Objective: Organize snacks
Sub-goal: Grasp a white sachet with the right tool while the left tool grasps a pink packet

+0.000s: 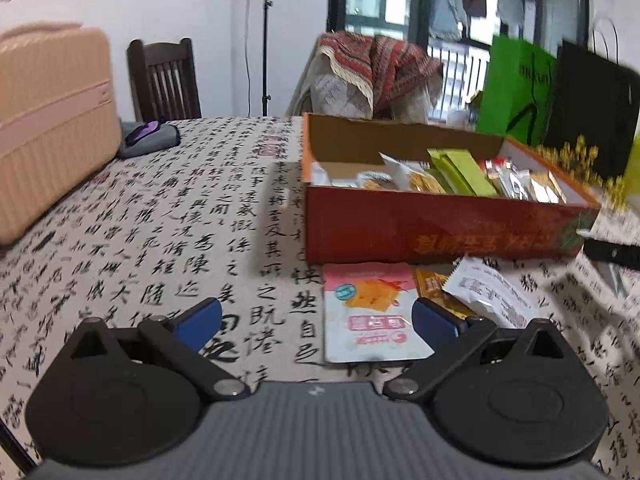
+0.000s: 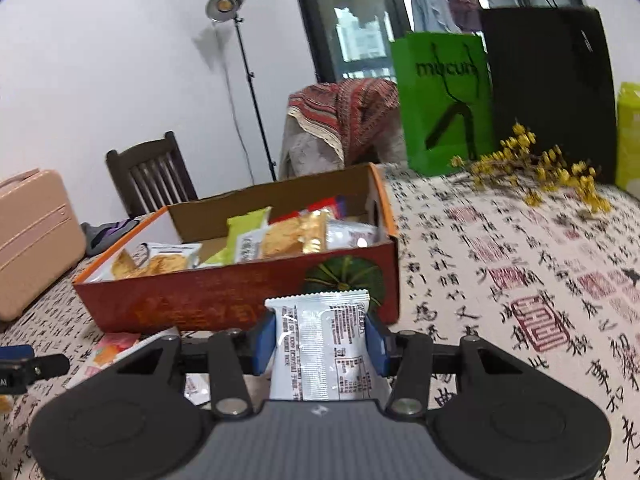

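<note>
Right gripper (image 2: pixel 321 346) pinches a white snack packet (image 2: pixel 320 344), held upright just before the red box (image 2: pixel 240 304). Left gripper (image 1: pixel 316 322) stands spread and empty above the worktop (image 1: pixel 160 220). Box holds assorted snacks; a pink packet (image 1: pixel 368 312) lies beside it.

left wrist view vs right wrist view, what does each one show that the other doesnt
Only the left wrist view shows the open left gripper above the white and pink snack packet lying on the calligraphy tablecloth.

Only the right wrist view shows the right gripper shut on a silver-white snack packet, and the studio lamp.

Both show the red cardboard box of snacks and the green paper bag.
</note>
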{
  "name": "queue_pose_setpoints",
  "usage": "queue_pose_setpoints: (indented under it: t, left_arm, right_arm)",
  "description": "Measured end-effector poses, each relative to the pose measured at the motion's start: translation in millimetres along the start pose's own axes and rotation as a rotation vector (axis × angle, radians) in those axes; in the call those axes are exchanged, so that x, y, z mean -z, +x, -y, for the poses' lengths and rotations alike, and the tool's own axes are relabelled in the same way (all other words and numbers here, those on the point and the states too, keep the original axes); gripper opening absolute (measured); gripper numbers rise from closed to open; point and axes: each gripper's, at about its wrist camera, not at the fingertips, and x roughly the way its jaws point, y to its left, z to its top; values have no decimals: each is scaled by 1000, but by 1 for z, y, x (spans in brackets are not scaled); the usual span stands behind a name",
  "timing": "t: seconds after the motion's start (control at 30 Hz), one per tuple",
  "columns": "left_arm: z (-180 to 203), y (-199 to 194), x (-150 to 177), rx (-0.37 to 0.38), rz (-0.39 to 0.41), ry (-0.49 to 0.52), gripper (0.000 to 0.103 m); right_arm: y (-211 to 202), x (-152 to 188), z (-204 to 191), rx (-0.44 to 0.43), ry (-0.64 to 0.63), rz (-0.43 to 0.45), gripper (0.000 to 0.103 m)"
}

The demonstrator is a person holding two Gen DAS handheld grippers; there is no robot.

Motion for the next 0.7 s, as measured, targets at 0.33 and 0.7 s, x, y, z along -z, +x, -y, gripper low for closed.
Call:
queue_pose_setpoints:
  t: [0.33,0.7]
  left_arm:
    - [39,41,-7,-99,-121,60,103]
    - [42,46,-8,-57,-123,-30,94]
  right_arm:
    - [-6,5,-5,24,-34,51,47]
    - [-14,4,-1,1,-7,79,49]
